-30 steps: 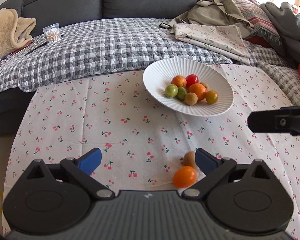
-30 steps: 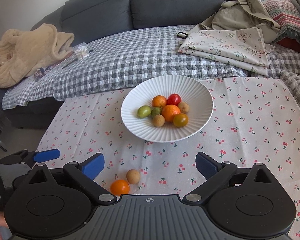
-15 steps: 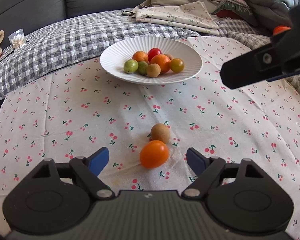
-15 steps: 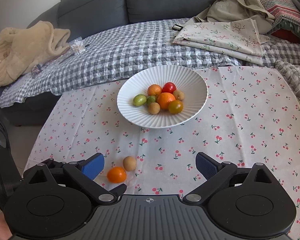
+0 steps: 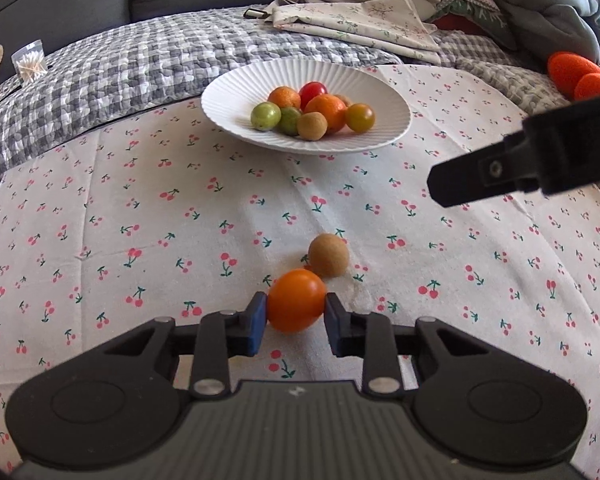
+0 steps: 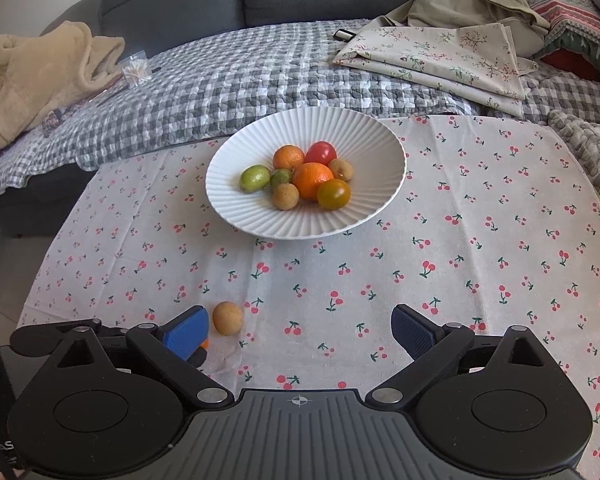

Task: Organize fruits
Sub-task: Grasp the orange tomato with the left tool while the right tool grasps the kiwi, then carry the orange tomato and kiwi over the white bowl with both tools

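My left gripper (image 5: 295, 312) is shut on an orange tomato (image 5: 296, 300) resting on the cherry-print tablecloth (image 5: 140, 220). A brown round fruit (image 5: 327, 255) lies just beyond it, touching or nearly so; it also shows in the right wrist view (image 6: 228, 317). A white ribbed plate (image 5: 236, 92) farther back holds several fruits: orange, red, green, brown. My right gripper (image 6: 300, 330) is open and empty above the cloth, with the plate (image 6: 364, 136) ahead of it. Only a sliver of the orange tomato (image 6: 205, 344) shows behind its left finger.
A grey checked blanket (image 6: 228, 68) covers the sofa behind the table. Folded floral cloth (image 6: 452, 52) and a bag lie at the back right, a beige blanket (image 6: 32, 72) at the back left. My right gripper's finger (image 5: 500, 176) crosses the left wrist view.
My left gripper has closed its fingers on the orange tomato, which lay between open jaws before. My right gripper has shifted slightly and stays open.
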`<move>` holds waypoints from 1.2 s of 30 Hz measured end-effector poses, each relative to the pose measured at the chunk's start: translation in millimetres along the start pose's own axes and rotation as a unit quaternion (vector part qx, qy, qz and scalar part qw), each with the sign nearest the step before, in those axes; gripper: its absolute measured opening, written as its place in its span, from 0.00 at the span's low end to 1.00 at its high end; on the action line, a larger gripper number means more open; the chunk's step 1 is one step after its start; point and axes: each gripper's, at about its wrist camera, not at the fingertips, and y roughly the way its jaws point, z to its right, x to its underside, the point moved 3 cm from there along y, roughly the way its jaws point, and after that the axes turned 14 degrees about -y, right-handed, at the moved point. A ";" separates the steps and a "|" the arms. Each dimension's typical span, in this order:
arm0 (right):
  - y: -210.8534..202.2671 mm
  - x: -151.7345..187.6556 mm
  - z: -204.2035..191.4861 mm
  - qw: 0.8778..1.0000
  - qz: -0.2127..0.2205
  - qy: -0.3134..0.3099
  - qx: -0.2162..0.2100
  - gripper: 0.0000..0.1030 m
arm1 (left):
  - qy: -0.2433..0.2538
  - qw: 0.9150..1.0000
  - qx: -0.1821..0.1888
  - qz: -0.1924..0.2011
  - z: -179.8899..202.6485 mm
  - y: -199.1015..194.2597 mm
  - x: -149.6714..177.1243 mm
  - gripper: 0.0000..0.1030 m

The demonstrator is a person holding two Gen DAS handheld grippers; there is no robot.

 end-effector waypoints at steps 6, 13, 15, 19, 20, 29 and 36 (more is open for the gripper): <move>29.4 2.1 -18.0 0.999 -0.008 -0.015 -0.029 0.95 | -0.066 0.997 -0.027 0.006 -34.5 -13.1 -17.6 0.28; 58.1 1.1 -57.1 0.996 -0.004 -0.076 -0.043 0.88 | -0.117 0.991 -0.064 0.026 -69.2 -18.9 -32.1 0.28; 65.5 0.6 -63.8 0.995 -0.007 -0.088 -0.037 0.78 | -0.119 0.991 -0.064 0.024 -70.8 -18.4 -31.8 0.28; 78.7 1.6 -68.4 0.994 -0.020 -0.095 -0.039 0.41 | -0.118 0.991 -0.064 0.022 -71.1 -17.0 -31.5 0.28; 80.0 2.0 -69.2 0.994 -0.023 -0.101 -0.030 0.23 | -0.119 0.991 -0.064 0.022 -71.3 -16.8 -31.7 0.28; 59.2 -9.6 -60.0 0.996 0.000 -0.078 -0.040 0.23 | -0.112 0.991 -0.063 0.031 -67.5 -20.1 -33.7 0.28; 41.4 -12.1 -55.5 0.996 0.016 -0.072 -0.047 0.24 | -0.102 0.992 -0.065 0.038 -61.1 -21.7 -35.8 0.28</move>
